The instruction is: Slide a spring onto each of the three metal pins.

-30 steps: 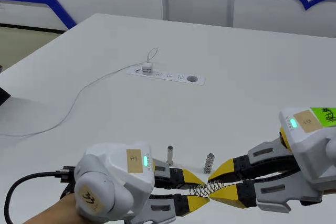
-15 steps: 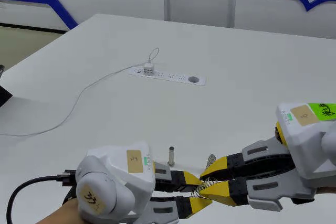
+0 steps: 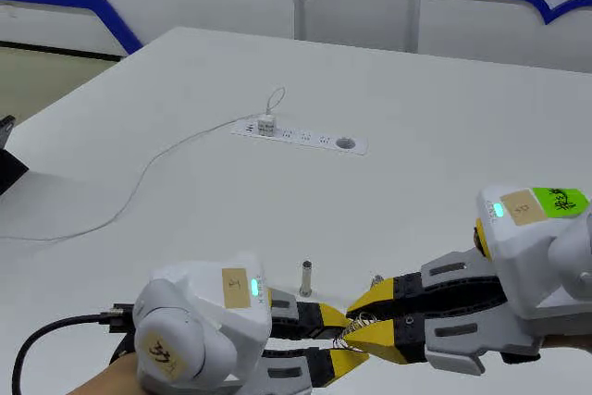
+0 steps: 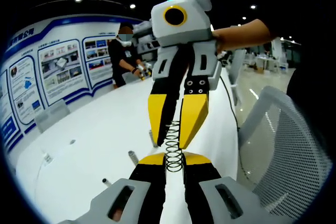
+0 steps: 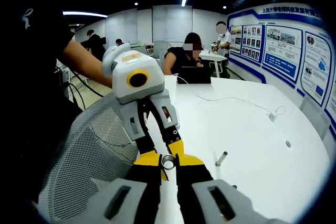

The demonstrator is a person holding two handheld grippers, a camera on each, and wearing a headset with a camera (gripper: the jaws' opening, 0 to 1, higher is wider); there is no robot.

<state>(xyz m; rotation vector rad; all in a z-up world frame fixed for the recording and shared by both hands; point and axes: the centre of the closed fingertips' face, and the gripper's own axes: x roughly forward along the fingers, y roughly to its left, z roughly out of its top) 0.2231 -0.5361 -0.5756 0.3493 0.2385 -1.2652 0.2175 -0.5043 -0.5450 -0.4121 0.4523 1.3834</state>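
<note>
Just beside a bare metal pin [image 3: 306,277], the left gripper [image 3: 340,339] and right gripper [image 3: 356,324] meet tip to tip, each clamped on one end of a spring [image 4: 172,145].

The head view looks down from above and behind the spring [image 3: 359,327], across the tabletop [image 3: 416,201]. The left gripper view sits very near the spring and faces along it toward the right tongs [image 4: 173,141]. The right gripper view faces the opposite way, toward the left tongs [image 5: 167,157]. All three views share the spring.
</note>
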